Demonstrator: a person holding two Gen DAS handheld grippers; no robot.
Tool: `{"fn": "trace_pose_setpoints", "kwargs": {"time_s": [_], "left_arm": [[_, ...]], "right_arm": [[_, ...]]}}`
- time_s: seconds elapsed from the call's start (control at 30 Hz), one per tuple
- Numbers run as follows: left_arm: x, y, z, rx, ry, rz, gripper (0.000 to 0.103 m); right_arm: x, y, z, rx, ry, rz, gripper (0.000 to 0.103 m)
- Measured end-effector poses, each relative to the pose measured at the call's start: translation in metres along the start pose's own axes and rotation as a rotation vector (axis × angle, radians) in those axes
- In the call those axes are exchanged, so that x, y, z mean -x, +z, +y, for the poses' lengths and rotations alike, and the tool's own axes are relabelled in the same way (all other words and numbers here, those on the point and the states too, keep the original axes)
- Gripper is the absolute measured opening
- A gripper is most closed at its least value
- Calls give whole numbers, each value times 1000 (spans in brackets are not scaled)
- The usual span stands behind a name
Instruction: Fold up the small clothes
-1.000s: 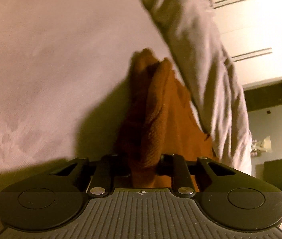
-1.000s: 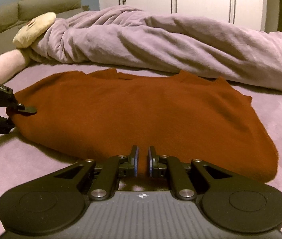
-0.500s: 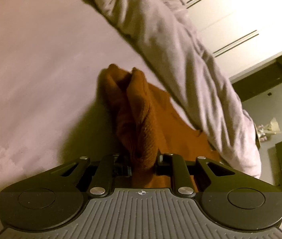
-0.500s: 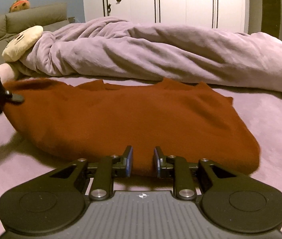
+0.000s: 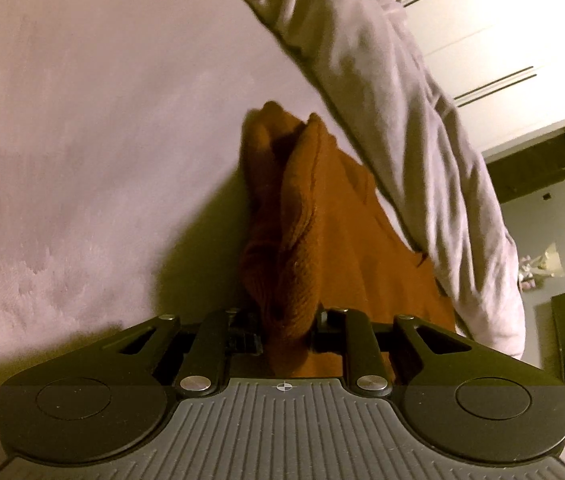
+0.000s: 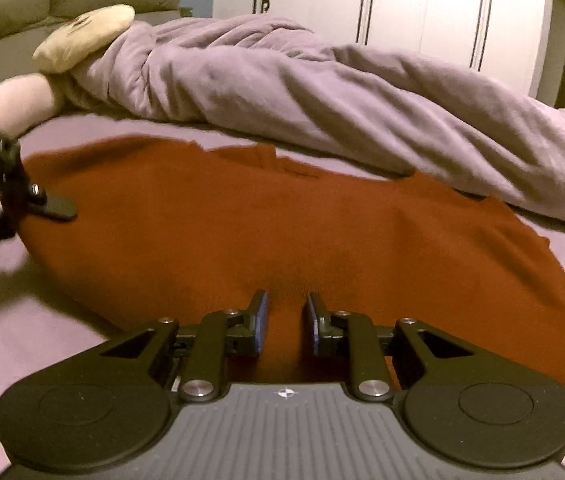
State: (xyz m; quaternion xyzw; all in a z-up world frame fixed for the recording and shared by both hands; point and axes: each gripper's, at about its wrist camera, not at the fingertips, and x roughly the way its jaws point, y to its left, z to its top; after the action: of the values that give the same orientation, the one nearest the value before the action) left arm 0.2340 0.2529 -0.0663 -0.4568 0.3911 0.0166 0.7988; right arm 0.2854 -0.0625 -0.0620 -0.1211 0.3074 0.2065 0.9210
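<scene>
A rust-orange knit sweater lies spread on the purple bed sheet. My left gripper is shut on a bunched fold of the sweater at its left edge; it also shows in the right wrist view at the far left. My right gripper is over the sweater's near edge, its jaws a little apart with the cloth between them, not clamped.
A rumpled lilac duvet lies along the far side of the bed behind the sweater. Plush toys and a grey-green headboard are at the far left. White wardrobe doors stand behind.
My right gripper has opened a little and moved forward onto the sweater's near edge. My left gripper keeps its hold on the fold and has swung with it.
</scene>
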Motion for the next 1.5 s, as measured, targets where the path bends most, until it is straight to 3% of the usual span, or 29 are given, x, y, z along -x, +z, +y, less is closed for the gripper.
{"fn": "trace_pose_setpoints", "kwargs": {"time_s": [0.13,0.23,0.4,0.53,0.7,0.87,0.97,1.07,1.2,1.23,1.3,1.4,1.5], "left_arm": [[-11,0,9,76,-10,20,36],[-21,1,15,136,-32,18,37],[-24,4,9,119,-15,9,25],[-15,7,-7,64,-6,-10,23],[4,5,-61,-115,-10,-63,22],[7,-13,-135,-328,-73,-98,22],[-12,-39,-177,-464,-112,-68,22],[-46,-75,-203,-580,-97,-1,23],[-100,-115,-194,-632,7,104,30],[-103,-120,-189,-640,-5,98,30],[-97,-124,-187,-679,-18,80,34],[-69,-119,-188,-627,-71,119,55],[-31,-119,-184,-675,-108,75,68]], "right_arm": [[5,11,-5,-32,14,15,20],[14,19,-15,-100,-15,-16,20],[4,4,-19,-94,-25,15,20],[-2,1,-21,-82,-1,28,20],[14,6,-39,-134,38,8,22],[52,-9,-72,-241,-45,-61,29],[69,-17,-95,-311,-85,-84,34],[75,-20,-114,-351,-109,-91,34],[75,-23,-130,-370,-134,-83,34],[75,-25,-133,-372,-131,-77,34],[73,-28,-136,-362,-129,-62,34],[72,-32,-138,-347,-130,-46,34],[77,-31,-139,-353,-131,-56,34]]}}
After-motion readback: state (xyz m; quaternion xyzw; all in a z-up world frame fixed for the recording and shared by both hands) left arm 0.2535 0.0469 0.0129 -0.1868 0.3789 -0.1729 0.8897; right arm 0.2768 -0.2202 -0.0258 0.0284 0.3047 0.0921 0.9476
